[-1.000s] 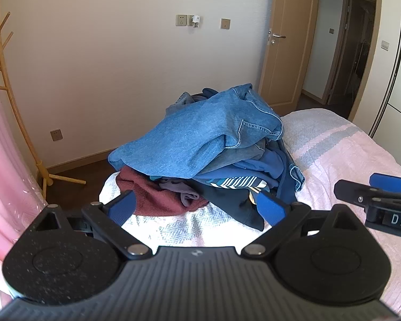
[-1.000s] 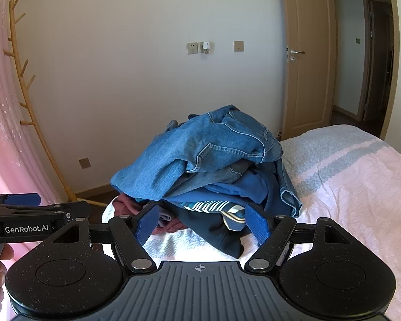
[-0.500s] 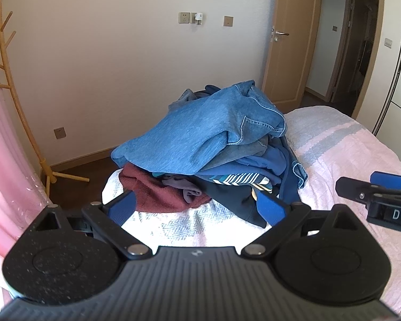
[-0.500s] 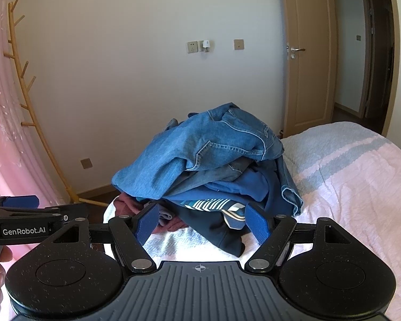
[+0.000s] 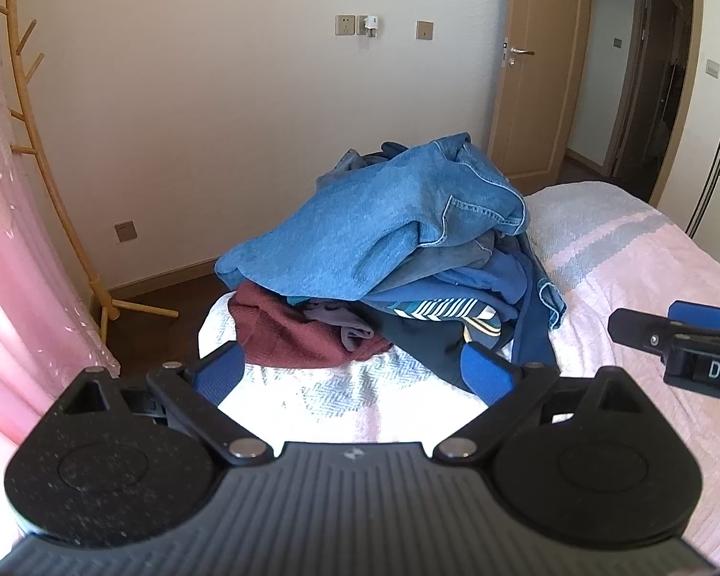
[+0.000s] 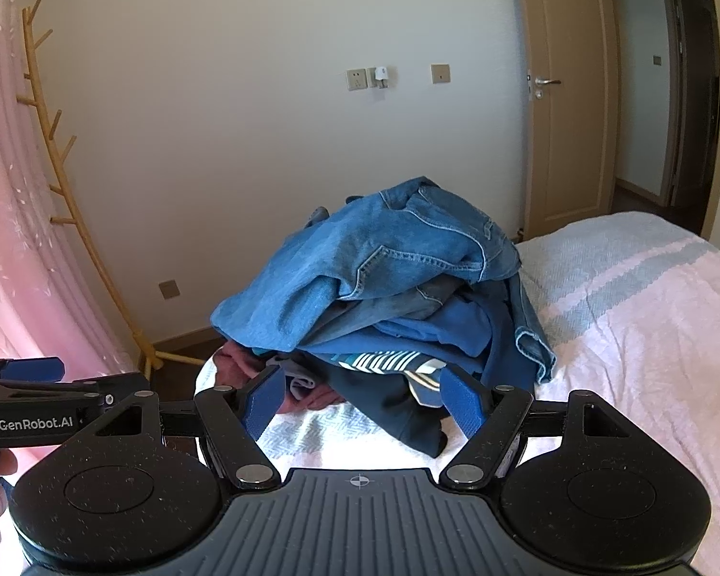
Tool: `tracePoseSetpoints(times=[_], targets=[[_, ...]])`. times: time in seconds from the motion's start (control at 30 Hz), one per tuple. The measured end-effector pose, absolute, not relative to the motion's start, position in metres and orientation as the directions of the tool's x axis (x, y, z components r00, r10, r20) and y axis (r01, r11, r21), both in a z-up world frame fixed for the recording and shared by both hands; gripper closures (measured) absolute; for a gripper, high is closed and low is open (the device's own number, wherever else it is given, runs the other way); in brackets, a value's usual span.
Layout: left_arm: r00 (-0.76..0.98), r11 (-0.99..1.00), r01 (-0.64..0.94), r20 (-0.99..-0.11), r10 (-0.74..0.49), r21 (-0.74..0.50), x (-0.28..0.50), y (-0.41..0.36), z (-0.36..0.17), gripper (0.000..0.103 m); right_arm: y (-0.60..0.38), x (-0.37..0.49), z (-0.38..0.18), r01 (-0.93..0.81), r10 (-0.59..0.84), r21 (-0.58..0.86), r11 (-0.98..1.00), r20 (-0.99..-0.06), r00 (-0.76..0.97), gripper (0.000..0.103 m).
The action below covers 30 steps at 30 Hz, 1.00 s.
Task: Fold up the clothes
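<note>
A heap of clothes lies at the corner of a bed (image 5: pixel 624 259). Blue jeans (image 5: pixel 389 230) lie on top, in the right wrist view (image 6: pixel 374 264) too. Under them are a maroon garment (image 5: pixel 283 331), a blue garment (image 5: pixel 485 278), a striped piece (image 5: pixel 437 309) and a dark garment (image 6: pixel 393 408). My left gripper (image 5: pixel 353 374) is open and empty, short of the heap. My right gripper (image 6: pixel 365 401) is open and empty, also short of the heap. Each gripper shows at the edge of the other's view.
The bed has a pink and white cover (image 6: pixel 648 317). A wooden coat stand (image 5: pixel 62 201) and a pink curtain (image 5: pixel 5 259) stand left. A white wall (image 5: pixel 245 96) is behind the heap, a wooden door (image 5: pixel 537 72) to the right.
Both grippers have drawn back a little and the heap looks slightly farther and lower in the views. Both stay open and empty.
</note>
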State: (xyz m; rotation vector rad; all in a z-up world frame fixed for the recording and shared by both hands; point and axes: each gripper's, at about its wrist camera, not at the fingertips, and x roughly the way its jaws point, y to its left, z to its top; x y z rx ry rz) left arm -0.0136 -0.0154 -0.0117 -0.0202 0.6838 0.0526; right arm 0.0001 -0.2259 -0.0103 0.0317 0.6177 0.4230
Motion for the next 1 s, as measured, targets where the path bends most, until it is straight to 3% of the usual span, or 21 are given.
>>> tracePoseSetpoints(times=[0.4, 0.6, 0.77, 0.83, 1.0], targets=[[0.78, 0.995, 0.054, -0.626, 0.01, 0.083, 0.046, -0.006, -0.029, 0.007, -0.238, 0.047, -0.026, -0.338, 0.353, 0.137, 0.931, -0.576, 0.738, 0.029], [0.784, 0.93, 0.32, -0.602, -0.153, 0.18, 0.144, -0.008, -0.049, 0.007, -0.237, 0.11, -0.038, -0.329, 0.305, 0.068, 0.942, -0.584, 0.752, 0.029], [0.735, 0.73, 0.601, -0.585, -0.344, 0.326, 0.228, -0.02, -0.074, 0.007, -0.229, 0.186, -0.057, -0.319, 0.237, -0.027, 0.947, -0.611, 0.755, 0.029], [0.707, 0.661, 0.656, -0.603, -0.369, 0.364, 0.254, -0.025, -0.09, 0.008, -0.223, 0.226, -0.068, -0.317, 0.207, -0.065, 0.946, -0.629, 0.75, 0.029], [0.63, 0.517, 0.758, -0.653, -0.421, 0.398, 0.3, -0.029, -0.127, 0.015, -0.233, 0.322, -0.1, -0.258, 0.237, 0.069, 0.964, -0.662, 0.711, 0.029]])
